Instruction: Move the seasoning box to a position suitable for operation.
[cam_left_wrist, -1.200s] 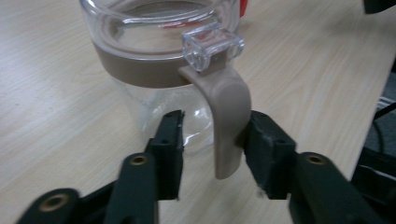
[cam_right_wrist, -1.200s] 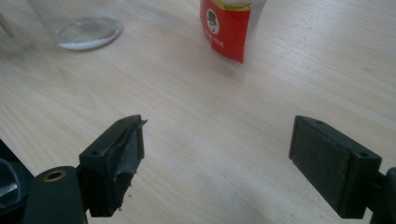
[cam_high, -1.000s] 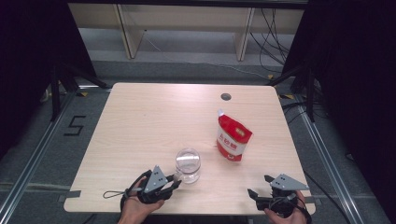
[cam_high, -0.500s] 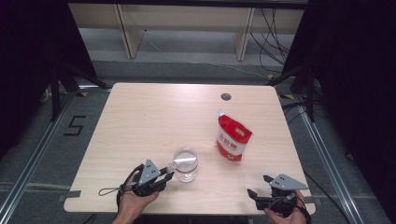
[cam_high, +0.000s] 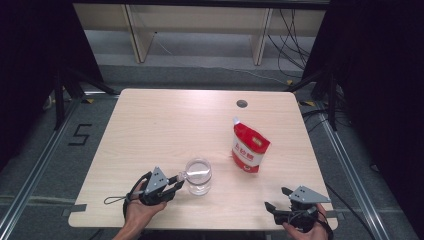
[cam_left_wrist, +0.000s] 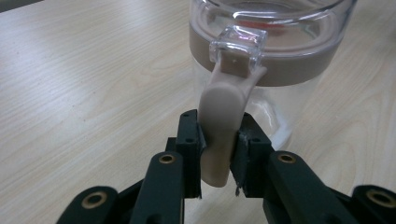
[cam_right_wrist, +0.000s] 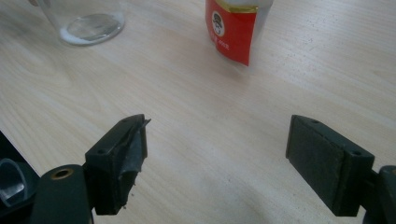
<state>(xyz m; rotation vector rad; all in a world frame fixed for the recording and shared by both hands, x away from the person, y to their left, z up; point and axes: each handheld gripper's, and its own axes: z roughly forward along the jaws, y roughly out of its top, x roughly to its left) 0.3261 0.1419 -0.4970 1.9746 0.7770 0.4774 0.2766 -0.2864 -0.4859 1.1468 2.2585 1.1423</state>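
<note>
Between left gripper (cam_left_wrist: 218, 154) pads, jar latch (cam_left_wrist: 223, 126) hides its tip.

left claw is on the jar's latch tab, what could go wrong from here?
1. The left claw pinches only the beige latch tab; a pull could drag or tip the glass jar, since nothing braces it.
2. The right claw waits open, far from the jar.
3. The red pouch stands close by.
</note>
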